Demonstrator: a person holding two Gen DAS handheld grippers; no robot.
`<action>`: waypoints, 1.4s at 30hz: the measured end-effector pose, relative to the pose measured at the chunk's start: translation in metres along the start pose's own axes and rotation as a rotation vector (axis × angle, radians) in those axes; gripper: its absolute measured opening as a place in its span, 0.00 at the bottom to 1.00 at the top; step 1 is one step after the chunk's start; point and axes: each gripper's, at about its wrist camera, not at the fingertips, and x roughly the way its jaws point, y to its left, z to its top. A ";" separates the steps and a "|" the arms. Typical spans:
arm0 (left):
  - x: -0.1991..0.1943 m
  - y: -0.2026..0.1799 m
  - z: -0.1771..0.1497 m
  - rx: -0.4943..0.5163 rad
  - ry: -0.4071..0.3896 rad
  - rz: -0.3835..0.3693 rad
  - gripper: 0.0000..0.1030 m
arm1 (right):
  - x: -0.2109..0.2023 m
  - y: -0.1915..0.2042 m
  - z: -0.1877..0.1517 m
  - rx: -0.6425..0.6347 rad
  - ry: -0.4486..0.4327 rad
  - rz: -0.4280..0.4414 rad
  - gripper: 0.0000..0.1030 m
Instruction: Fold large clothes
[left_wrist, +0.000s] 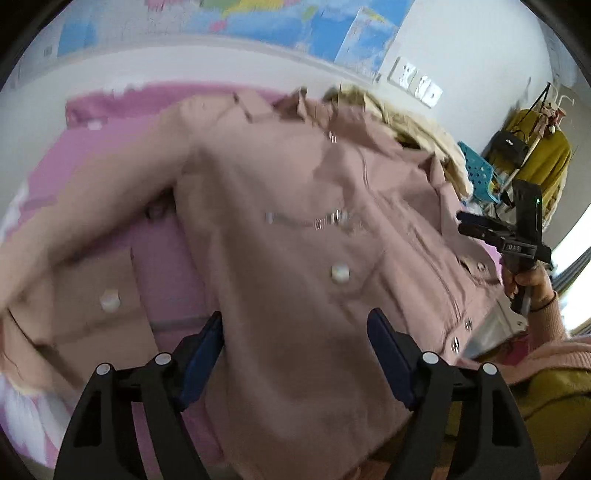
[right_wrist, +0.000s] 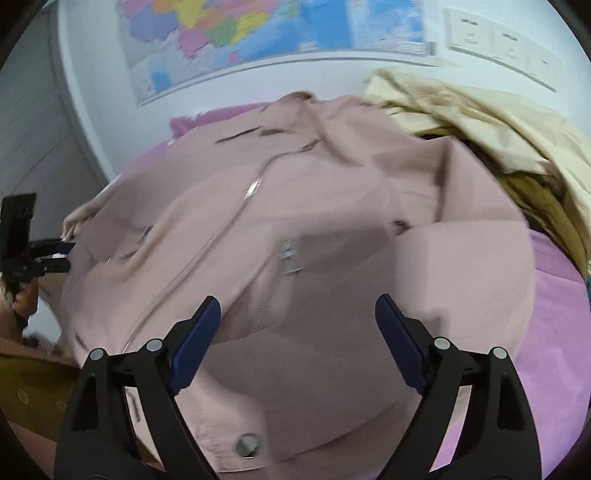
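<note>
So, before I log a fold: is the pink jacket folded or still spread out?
Mostly spread: the pink jacket lies front-up on the pink sheet, one sleeve stretched sideways, the other doubled over beside the body.

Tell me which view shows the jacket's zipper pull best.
The right wrist view: the zipper pull sits near the middle of the pink jacket, fairly sharp, with the zipper teeth running below it. In the left wrist view the jacket is blurred, and only smeared metallic glints show along its front.
</note>
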 end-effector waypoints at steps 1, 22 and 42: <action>-0.003 -0.002 0.006 0.016 -0.031 0.017 0.74 | -0.003 -0.008 0.002 0.020 -0.010 -0.013 0.82; 0.119 -0.037 0.187 0.124 -0.093 0.044 0.75 | 0.130 0.012 0.209 0.117 -0.027 0.257 0.74; 0.148 0.008 0.230 0.098 -0.049 0.080 0.75 | 0.188 -0.100 0.224 0.400 0.097 0.234 0.04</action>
